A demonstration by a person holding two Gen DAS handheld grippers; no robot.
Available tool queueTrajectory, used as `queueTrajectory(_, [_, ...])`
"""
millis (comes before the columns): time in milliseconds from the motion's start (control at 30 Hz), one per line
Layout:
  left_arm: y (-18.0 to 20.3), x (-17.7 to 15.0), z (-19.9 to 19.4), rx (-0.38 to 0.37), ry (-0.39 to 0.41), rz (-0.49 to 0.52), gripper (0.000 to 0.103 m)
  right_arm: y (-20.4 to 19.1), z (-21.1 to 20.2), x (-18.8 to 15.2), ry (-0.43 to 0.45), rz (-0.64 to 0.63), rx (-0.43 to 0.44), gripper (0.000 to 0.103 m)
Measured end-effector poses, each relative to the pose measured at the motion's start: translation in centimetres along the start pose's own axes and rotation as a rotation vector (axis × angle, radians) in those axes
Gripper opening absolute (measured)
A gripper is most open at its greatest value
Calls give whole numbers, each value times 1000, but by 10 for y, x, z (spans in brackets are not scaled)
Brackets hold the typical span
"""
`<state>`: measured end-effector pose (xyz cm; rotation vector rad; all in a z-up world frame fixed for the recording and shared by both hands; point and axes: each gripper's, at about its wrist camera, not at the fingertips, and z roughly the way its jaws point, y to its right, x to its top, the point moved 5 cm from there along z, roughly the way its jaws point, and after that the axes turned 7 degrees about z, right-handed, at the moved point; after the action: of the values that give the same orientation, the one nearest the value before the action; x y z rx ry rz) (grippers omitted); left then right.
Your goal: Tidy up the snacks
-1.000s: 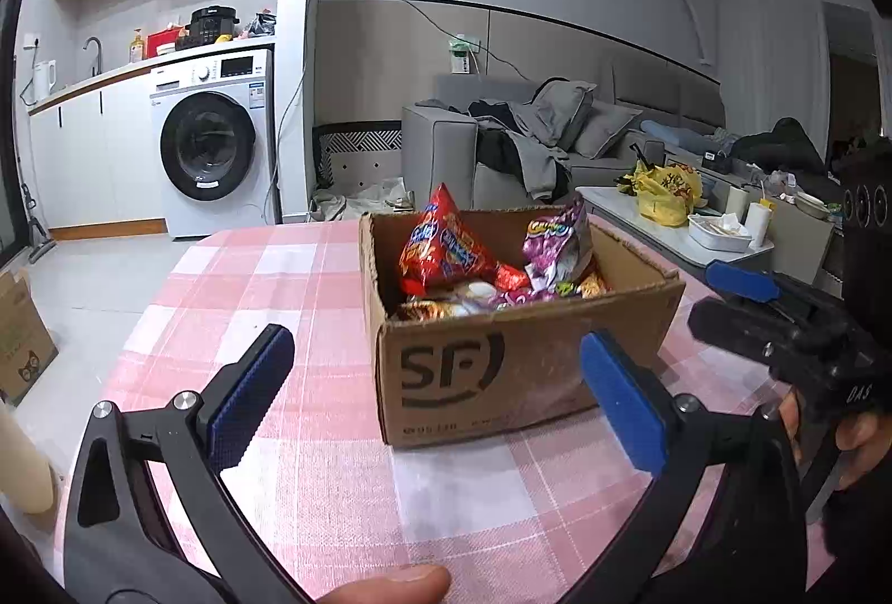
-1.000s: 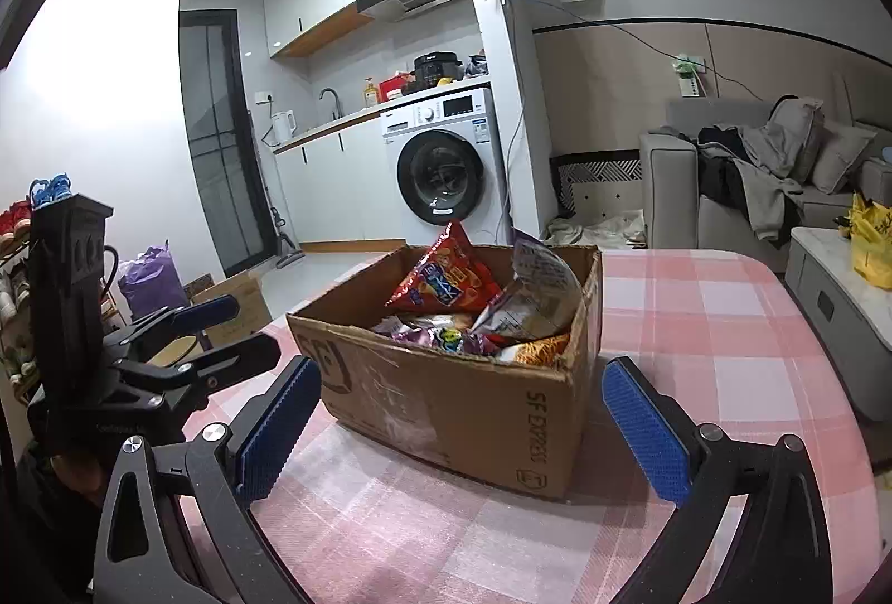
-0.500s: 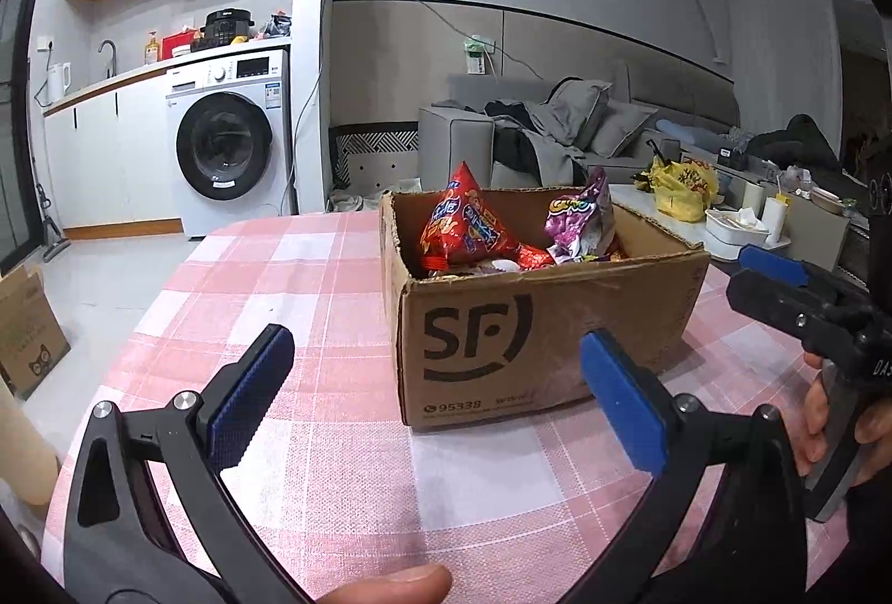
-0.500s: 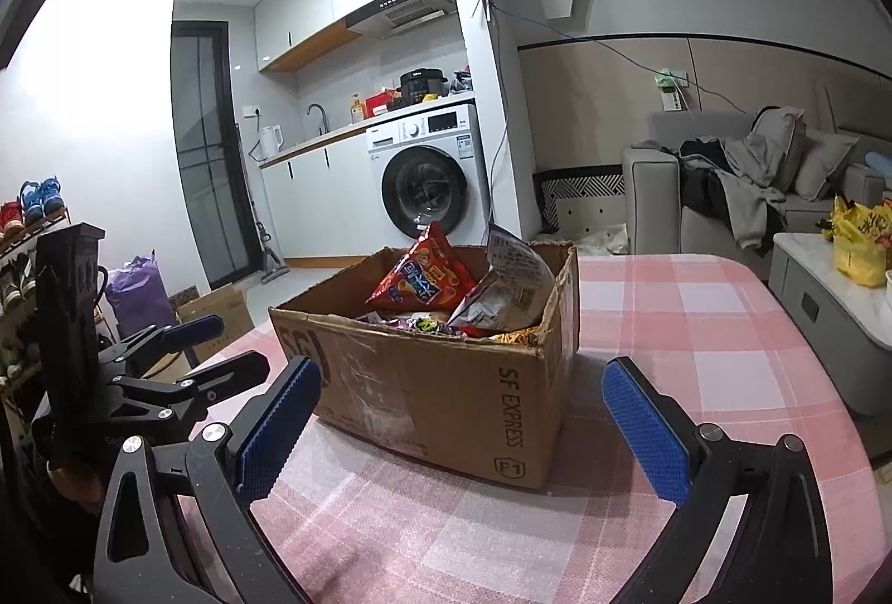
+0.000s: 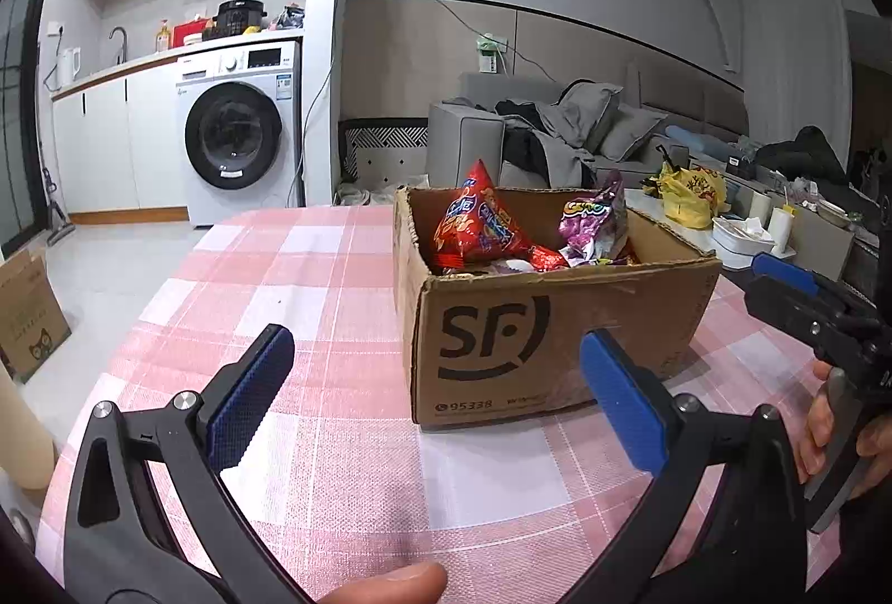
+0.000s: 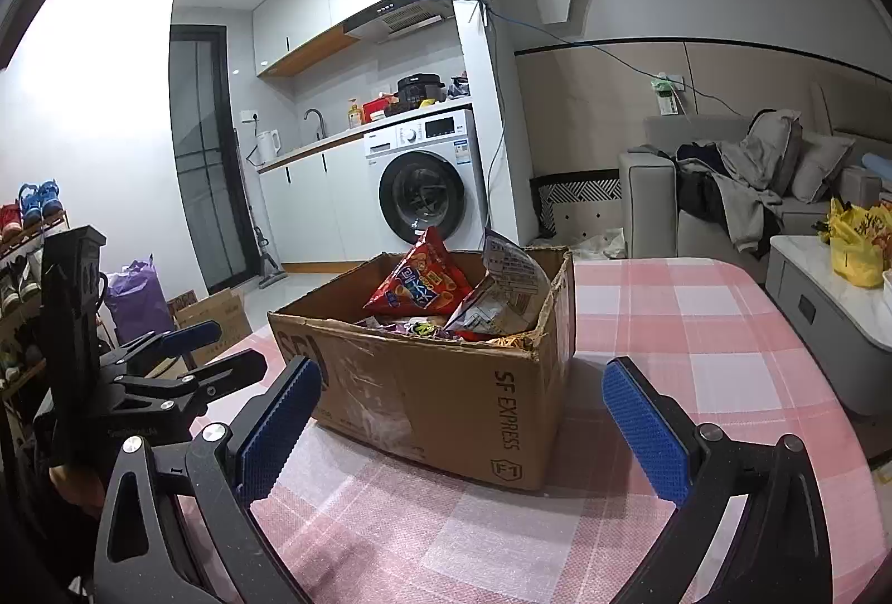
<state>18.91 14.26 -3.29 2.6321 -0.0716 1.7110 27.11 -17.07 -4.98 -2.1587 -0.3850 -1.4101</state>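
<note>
Left wrist view: left tool point(image 5: 440, 397) is wide open with nothing in it, low over the bench point(image 5: 312, 291), and the cardboard box point(image 5: 557, 325) of snack bags point(image 5: 479, 225) sits ahead toward the right edge. Bare checked cloth to its left.

Right wrist view: right tool point(image 6: 463, 425) gapes empty too, box point(image 6: 446, 381) near the bench's left edge, open cloth on the right.

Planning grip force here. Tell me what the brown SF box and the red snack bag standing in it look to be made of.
Brown SF box: corrugated cardboard, matte, judging by its ragged torn rim and printed logo; clear tape glints on one side.
Red snack bag: probably thin plastic film, glossy, since it is crinkled and catches highlights.
</note>
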Motion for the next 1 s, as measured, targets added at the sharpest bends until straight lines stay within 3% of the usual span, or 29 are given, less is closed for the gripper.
queueTrajectory(1000, [6,-2,8,-7,1,4,102,-6,0,-2,1,-27,8,103])
